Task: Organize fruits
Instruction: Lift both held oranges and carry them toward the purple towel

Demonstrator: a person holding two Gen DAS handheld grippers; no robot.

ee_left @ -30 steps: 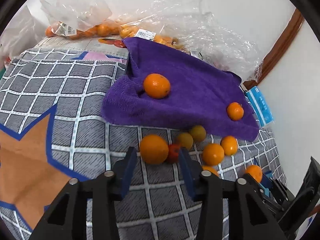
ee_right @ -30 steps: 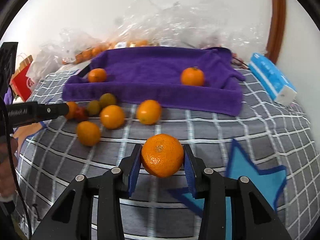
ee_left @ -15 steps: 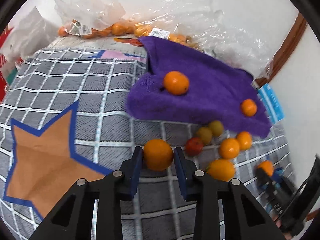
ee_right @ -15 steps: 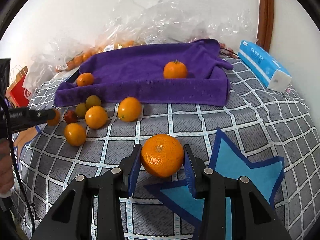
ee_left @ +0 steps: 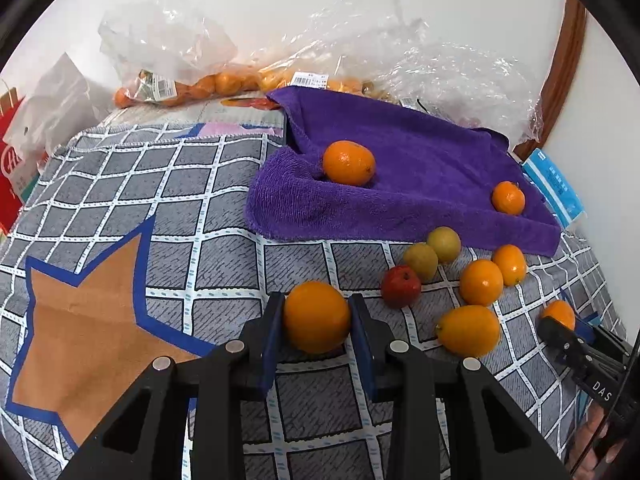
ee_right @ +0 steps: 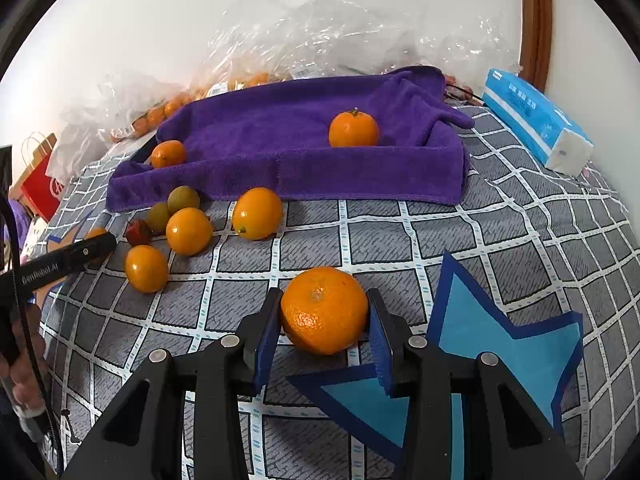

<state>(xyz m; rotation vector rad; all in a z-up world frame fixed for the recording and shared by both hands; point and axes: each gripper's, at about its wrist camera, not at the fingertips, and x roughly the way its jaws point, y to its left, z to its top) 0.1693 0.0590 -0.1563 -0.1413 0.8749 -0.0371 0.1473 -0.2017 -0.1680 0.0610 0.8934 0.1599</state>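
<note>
My left gripper [ee_left: 316,326] is shut on an orange [ee_left: 316,322] above the checked cloth, right of the orange star patch [ee_left: 76,332]. My right gripper [ee_right: 324,320] is shut on a larger orange [ee_right: 324,310] just left of the blue star patch [ee_right: 496,340]. A purple towel [ee_left: 400,168] at the back holds two oranges [ee_left: 349,162] [ee_left: 508,198]. Several loose fruits lie in front of it: oranges [ee_right: 257,213], two greenish ones [ee_right: 183,199] and a small red one [ee_right: 138,232].
Clear plastic bags of oranges [ee_left: 192,84] lie along the back wall. A blue tissue pack [ee_right: 536,124] sits at the right rear. A red paper bag [ee_left: 12,168] stands at the far left. The brown door frame [ee_right: 534,20] rises at the back right.
My left gripper closed on an orange from the loose group and carried it left, towards the orange star. My right gripper kept its orange and shifted nearer the blue star.
</note>
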